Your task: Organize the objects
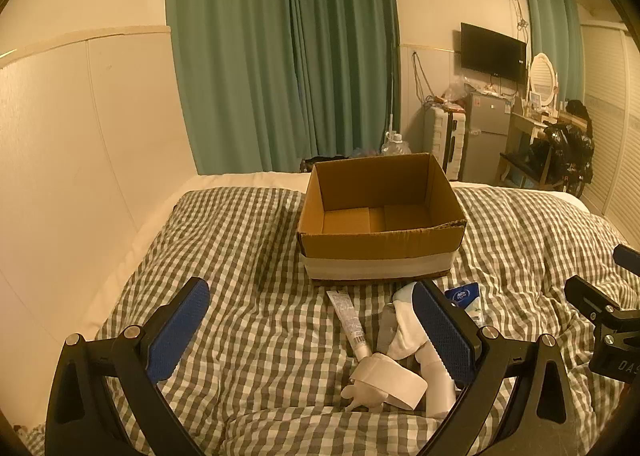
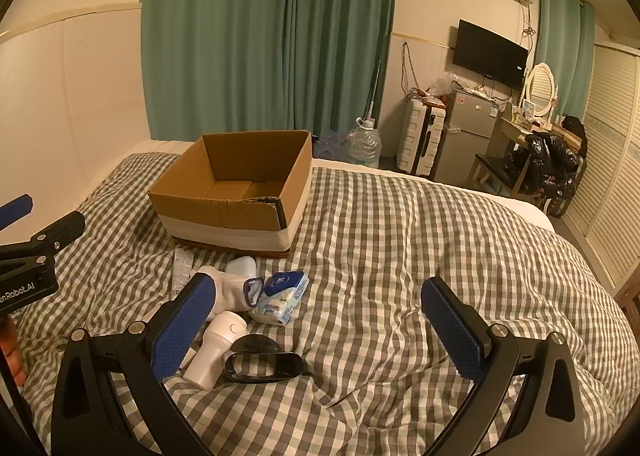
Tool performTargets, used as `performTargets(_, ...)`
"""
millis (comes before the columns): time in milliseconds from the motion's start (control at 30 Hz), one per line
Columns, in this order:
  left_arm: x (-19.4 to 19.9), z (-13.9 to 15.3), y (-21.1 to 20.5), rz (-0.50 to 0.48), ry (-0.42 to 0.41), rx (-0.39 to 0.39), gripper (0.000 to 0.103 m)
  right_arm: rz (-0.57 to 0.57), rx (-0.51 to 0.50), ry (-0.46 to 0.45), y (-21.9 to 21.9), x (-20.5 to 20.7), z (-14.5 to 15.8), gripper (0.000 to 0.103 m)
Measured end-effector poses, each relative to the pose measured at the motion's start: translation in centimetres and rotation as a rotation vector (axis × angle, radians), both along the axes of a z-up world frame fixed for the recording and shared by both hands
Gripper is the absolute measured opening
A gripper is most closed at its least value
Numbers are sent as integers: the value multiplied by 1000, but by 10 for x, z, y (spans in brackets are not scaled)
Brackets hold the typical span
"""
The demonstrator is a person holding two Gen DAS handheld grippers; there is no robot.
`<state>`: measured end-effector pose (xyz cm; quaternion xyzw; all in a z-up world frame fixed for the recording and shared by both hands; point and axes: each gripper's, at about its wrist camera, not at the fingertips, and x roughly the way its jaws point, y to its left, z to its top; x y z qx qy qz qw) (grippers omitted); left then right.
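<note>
Both my left gripper [image 1: 316, 336] and right gripper [image 2: 320, 330] gape empty; soft white sock [image 2: 228, 290] looks light and floppy, pinch mid-bunch, then open brown cardboard box [image 2: 224, 208].

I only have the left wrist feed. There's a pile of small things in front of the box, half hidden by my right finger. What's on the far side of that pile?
Observer: A blue and white tissue pack lies right of the white sock, fully visible from the right wrist.
Operator: Anything near the white bottle I'm missing?
Observer: Yes, a black oval clip-like item lies against the white bottle, on its right.
Operator: Is the right gripper carrying anything?
Observer: No. The right gripper is open with only checked bedding between its fingers.
Operator: And the box?
Observer: The cardboard box looks empty as far as its floor shows.
</note>
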<state>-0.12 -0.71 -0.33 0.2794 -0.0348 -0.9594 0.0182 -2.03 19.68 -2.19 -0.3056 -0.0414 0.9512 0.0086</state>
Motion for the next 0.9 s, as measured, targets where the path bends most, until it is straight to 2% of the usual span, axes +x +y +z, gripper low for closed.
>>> performTargets(900, -1, -2, 0, 2, -9, 7, 103, 12, -12, 15, -1, 3, 6, 103)
